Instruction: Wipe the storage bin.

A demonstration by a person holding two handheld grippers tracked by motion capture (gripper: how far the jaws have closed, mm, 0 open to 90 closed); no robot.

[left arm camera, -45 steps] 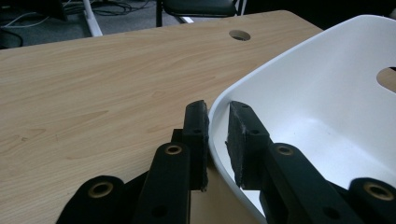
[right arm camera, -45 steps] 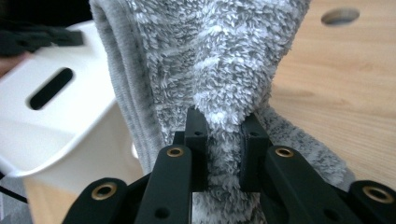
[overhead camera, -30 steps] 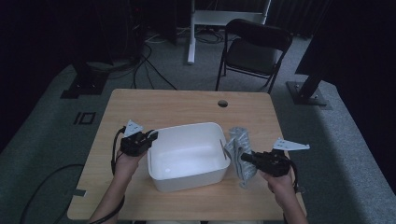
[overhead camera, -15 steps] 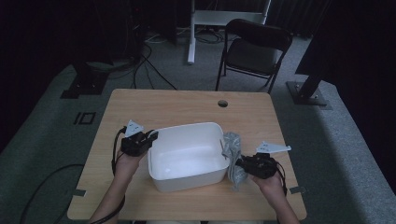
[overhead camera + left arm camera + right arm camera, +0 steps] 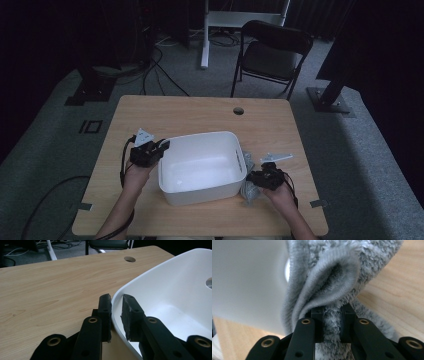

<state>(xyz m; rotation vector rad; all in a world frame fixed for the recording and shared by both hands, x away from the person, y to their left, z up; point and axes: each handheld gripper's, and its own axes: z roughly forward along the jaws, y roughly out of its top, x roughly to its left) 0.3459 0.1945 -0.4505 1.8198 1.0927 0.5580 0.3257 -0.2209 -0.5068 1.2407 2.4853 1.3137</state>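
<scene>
The right gripper point(image 5: 328, 312) has its jaws pinched on a fold of the fluffy grey towel point(image 5: 329, 277), which bunches up right against the outside wall of the white tub point(image 5: 244, 280). In the high view that gripper point(image 5: 261, 178) sits just off the tub's near right corner, and the towel point(image 5: 247, 190) hangs down beside it onto the table point(image 5: 200, 112). A second ago the same hand was further out to the right with the towel spread looser; now it's tucked in tight to the tub and the towel is more scrunched.

On the tub's other side, the left gripper point(image 5: 115, 312) straddles the rim point(image 5: 117, 293), one jaw outside, one inside, with a bit of gap showing, so I can't tell if it's actually clamping. From above it point(image 5: 150, 150) is at the tub's left edge point(image 5: 162, 165), same spot as before. The tub hasn't shifted either.

Beyond the tub there's a round hole point(image 5: 238, 110) in the table, and further back a dark chair point(image 5: 272, 52) on the floor.
</scene>
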